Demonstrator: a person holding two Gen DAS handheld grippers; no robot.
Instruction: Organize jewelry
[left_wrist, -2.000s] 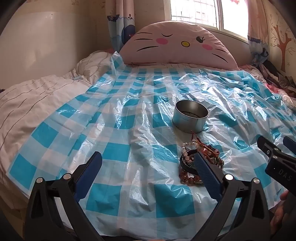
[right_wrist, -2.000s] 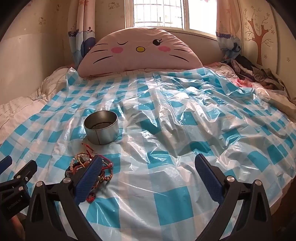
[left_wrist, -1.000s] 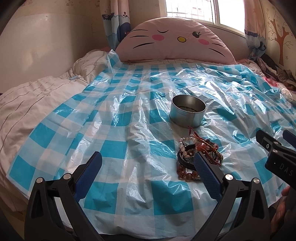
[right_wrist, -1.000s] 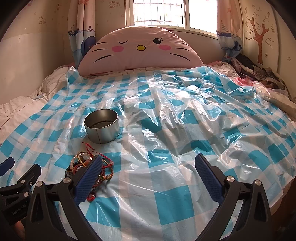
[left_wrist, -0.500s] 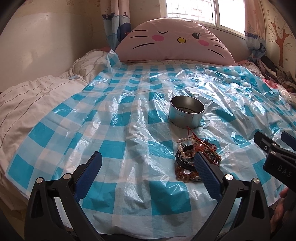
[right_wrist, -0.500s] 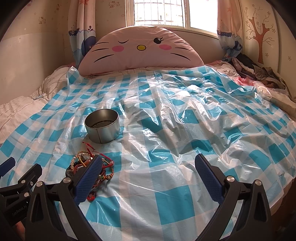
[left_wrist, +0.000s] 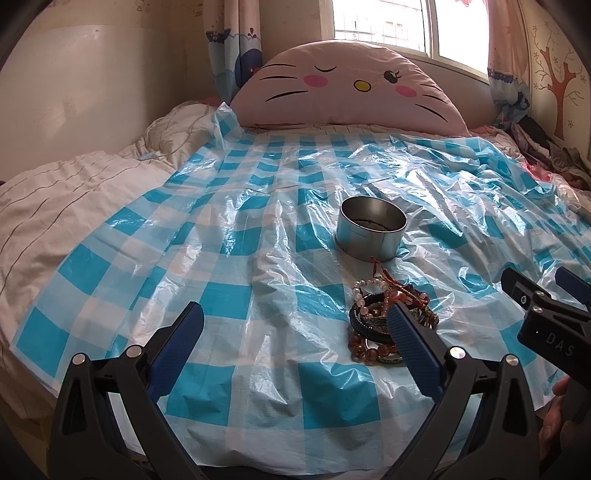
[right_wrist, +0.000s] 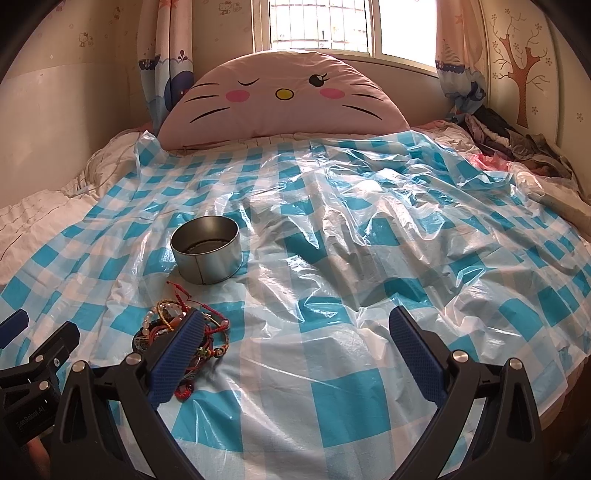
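A pile of bracelets (left_wrist: 384, 317) and bead strings lies on the blue-and-white checked plastic sheet (left_wrist: 236, 258), just in front of a round metal tin (left_wrist: 371, 228). In the right wrist view the same pile (right_wrist: 177, 328) sits near the tin (right_wrist: 205, 249). My left gripper (left_wrist: 295, 332) is open, low over the sheet, its right finger overlapping the pile. My right gripper (right_wrist: 295, 339) is open too, with its left finger in front of the pile. The tin holds something dark at its bottom.
A large pink cat-face cushion (left_wrist: 347, 92) leans at the head of the bed. White bedding (left_wrist: 55, 192) lies left of the sheet, and crumpled clothes (right_wrist: 517, 140) lie at the far right. The sheet's front edge hangs just below both grippers.
The left wrist view has drifted slightly, so the tin and the pile sit a little lower and further left than before. Both grippers stay open and hold nothing.
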